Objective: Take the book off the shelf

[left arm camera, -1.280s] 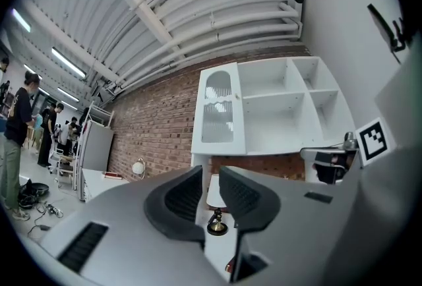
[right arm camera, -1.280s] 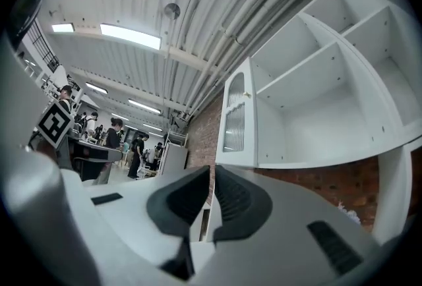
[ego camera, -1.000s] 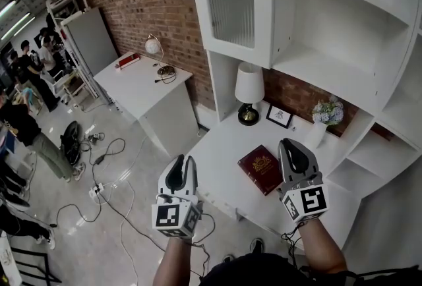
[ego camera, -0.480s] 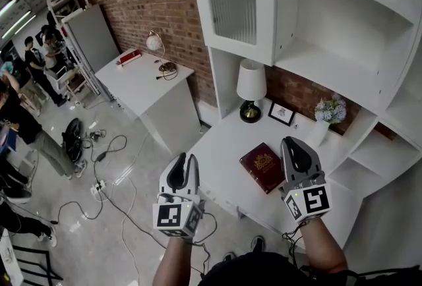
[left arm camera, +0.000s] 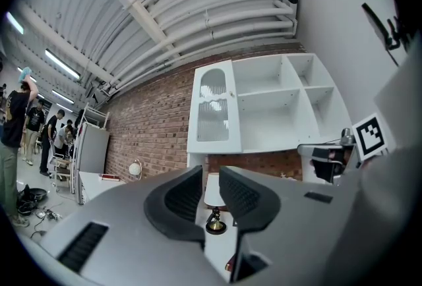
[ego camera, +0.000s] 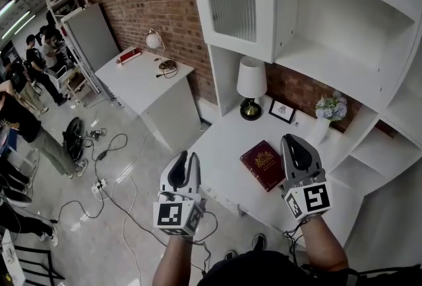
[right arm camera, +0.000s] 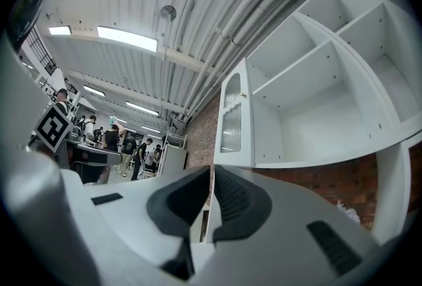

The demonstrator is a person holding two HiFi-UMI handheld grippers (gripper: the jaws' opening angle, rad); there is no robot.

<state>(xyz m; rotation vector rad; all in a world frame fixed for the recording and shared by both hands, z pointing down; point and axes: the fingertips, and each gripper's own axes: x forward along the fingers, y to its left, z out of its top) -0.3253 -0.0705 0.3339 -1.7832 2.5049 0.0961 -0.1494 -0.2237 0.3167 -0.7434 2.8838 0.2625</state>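
Right corner of the dark red, gold-stamped hardback book (ego camera: 262, 164) is hidden behind the right gripper (ego camera: 292, 142); the small black-framed picture (ego camera: 281, 111) by the desk's back edge is too small to read

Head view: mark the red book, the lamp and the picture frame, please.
red book (ego camera: 264, 165), head view, cover centre.
lamp (ego camera: 251, 79), head view, white shade.
picture frame (ego camera: 281, 111), head view, its middle.

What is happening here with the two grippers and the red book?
A person stands at a white shelf unit with a gripper in each hand. The left gripper and the right gripper both hover empty. The left jaws are slightly apart and the right jaws almost together. The red book lies flat on the unit's desk surface, untouched. In the head view it is just left of the right gripper.
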